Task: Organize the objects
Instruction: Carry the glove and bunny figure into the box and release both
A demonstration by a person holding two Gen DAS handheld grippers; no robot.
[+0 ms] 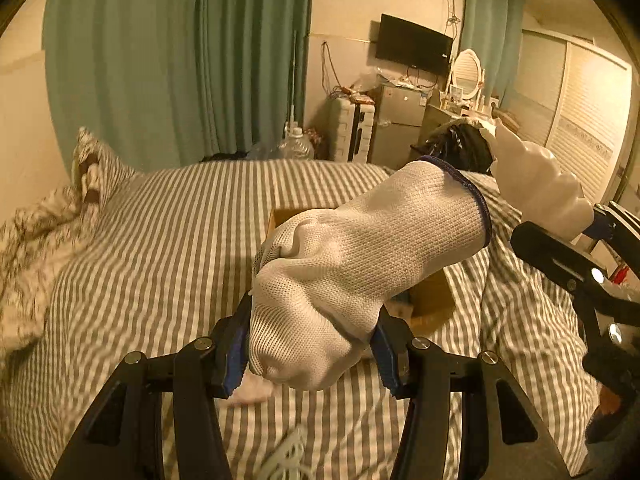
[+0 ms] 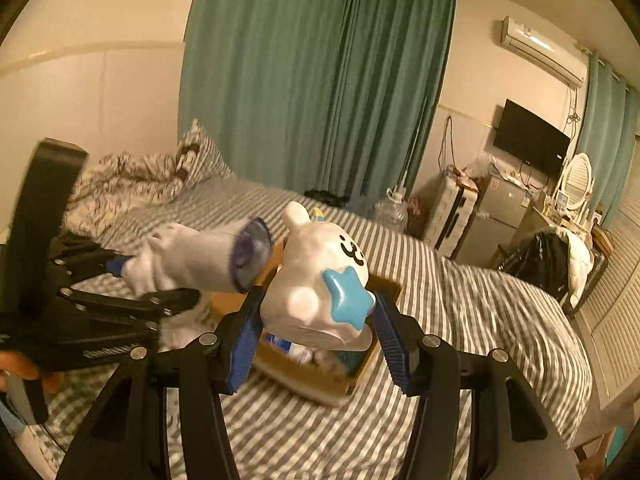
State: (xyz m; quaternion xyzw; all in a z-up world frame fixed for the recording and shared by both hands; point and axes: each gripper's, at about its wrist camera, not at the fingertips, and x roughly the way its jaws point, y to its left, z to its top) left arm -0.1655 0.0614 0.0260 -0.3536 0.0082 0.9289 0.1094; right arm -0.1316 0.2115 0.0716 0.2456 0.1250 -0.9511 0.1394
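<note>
From my left wrist view, my left gripper (image 1: 314,354) is clamped on a white knit glove (image 1: 360,264), cuff pointing ahead and right. Just beyond it a cardboard box (image 1: 434,300) sits open on the striped bed (image 1: 160,248); its contents are mostly hidden here.

From my right wrist view, my right gripper (image 2: 316,338) grips a white toy figure (image 2: 320,280) with a blue star, directly above the box, which already holds a few blurred items. I judge both are mid-carry; next I lower and release each inside.
</note>
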